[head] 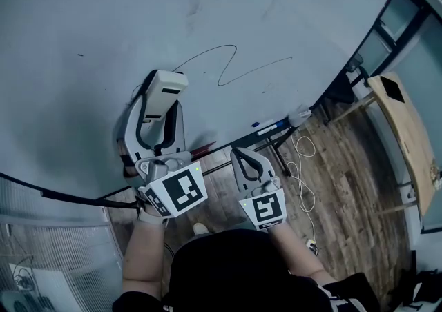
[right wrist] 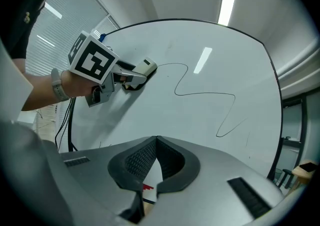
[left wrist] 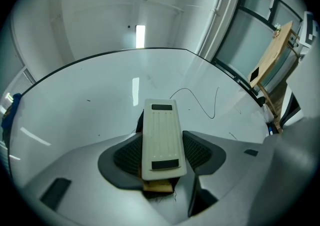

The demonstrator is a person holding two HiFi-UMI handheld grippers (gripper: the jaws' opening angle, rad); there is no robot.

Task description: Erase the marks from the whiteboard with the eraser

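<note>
- Head view: my left tongs (head: 160,105) are clenched on the eraser (head: 168,83). It sits low on the whiteboard (head: 103,21), just beside the left end of the black squiggle (head: 231,67). My right tongs (head: 242,157) hang near the board's lower edge.
- Left gripper view: the eraser is pinched lengthwise between the jaws, white back towards me. The squiggle runs ahead and to the right, and looks whole.
- Right gripper view: the jaws meet tip to tip and grasp nothing.
- I judge wiping is about to begin. I cannot tell whether the felt touches yet, so next I'd press it flat and sweep right along the line.
</note>
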